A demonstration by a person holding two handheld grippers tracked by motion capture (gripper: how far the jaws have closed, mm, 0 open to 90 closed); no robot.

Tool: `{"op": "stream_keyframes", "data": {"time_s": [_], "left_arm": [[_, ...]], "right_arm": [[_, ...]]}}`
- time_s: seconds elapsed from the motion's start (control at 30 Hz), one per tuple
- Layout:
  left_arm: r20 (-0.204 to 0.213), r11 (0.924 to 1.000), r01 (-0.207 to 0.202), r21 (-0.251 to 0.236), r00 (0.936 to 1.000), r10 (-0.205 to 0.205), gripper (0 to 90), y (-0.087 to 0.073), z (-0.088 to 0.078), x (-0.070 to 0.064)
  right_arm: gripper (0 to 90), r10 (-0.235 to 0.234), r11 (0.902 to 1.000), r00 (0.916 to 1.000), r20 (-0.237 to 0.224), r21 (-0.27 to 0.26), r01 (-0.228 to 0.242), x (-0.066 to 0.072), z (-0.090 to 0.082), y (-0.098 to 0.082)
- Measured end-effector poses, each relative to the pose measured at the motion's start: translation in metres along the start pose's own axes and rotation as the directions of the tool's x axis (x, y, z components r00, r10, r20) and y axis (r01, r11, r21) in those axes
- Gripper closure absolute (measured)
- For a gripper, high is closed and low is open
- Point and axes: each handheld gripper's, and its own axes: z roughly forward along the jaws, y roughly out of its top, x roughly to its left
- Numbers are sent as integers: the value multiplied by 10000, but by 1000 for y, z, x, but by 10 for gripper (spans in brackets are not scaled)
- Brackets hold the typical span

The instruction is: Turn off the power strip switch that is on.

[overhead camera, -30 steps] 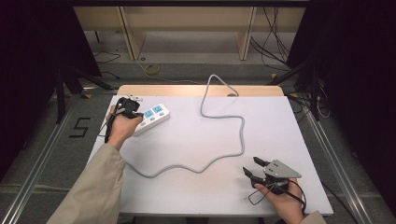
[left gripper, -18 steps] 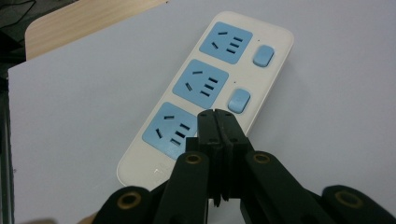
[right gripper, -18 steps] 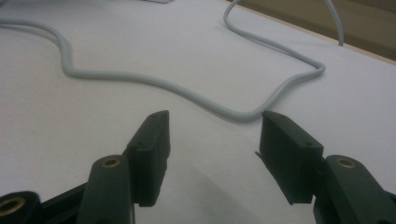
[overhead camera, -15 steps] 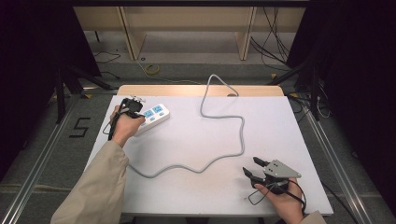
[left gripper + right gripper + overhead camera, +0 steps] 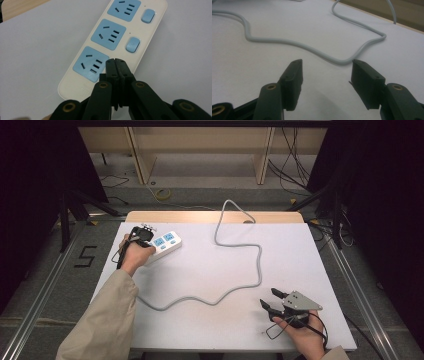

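Left claw (image 5: 117, 62) clenched empty over power strip (image 5: 113, 40); right claw (image 5: 325, 75) released, near cable (image 5: 312, 50).

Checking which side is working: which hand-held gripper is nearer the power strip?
Left. The left hand-held gripper hovers over the power strip; the right hand-held gripper sits far across the table.

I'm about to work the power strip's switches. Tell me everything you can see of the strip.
The power strip is a cream plastic bar with rounded corners, lying flat near the table's far left corner. The left gripper view shows three blue socket panels in a row and two blue rocker switches beside them. Its grey cord snakes across the table and off the far edge. The left gripper, jaws shut, sits over the strip's near end; contact can't be told.
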Motion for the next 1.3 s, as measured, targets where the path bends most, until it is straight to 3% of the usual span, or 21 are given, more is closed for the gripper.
{"op": "stream_keyframes", "data": {"time_s": [0.6,0.97,1.07,1.3], "left_arm": [[14,9998,125,162,9999,-125,891,0,6,3],[-22,9999,-22,155,10000,22,893,1,7,0],[38,9997,196,131,9998,-197,893,1,7,1],[-35,9997,-62,232,10000,63,895,1,7,0]], "right_arm": [[433,-1,10000,10000,-16,22,1,0,0,0],[430,-13,10000,10000,-17,45,14,0,0,0],[430,-13,10000,10000,-24,37,13,0,0,0],[430,-40,10000,10000,-14,-2,40,0,0,0]]}}
